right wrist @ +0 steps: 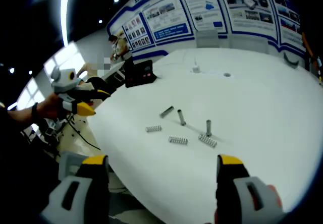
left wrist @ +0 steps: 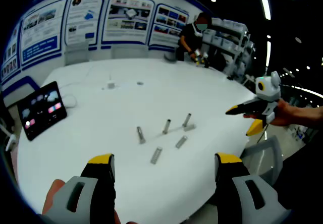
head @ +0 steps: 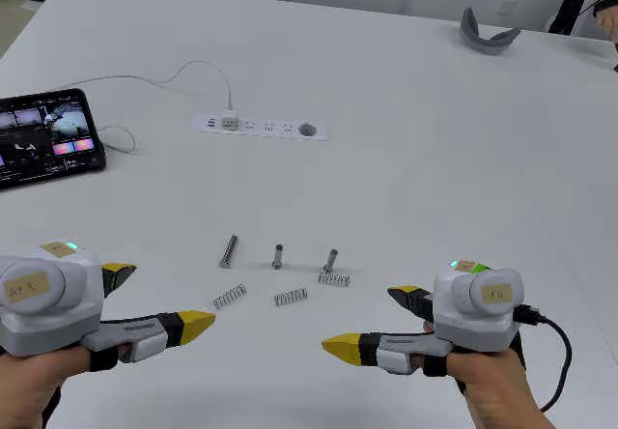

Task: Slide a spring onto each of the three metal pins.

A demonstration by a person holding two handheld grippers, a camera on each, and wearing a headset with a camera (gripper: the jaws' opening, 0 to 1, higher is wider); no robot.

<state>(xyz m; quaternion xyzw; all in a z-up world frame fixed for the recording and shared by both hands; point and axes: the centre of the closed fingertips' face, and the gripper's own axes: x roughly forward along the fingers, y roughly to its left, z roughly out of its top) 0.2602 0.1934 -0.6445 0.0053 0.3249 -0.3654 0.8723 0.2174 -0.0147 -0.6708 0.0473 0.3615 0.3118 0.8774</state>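
Three pins (head: pixel 278 256) sit in a row in the middle of the table (head: pixel 435 158). Three springs (head: pixel 290 297) lie just nearer. A power strip (head: pixel 259 127) lies farther back. A tablet (head: pixel 46 137) sits far left.

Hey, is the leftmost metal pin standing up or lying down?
Lying down: the leftmost pin rests slanted on the table, while the middle pin and right pin stand upright.
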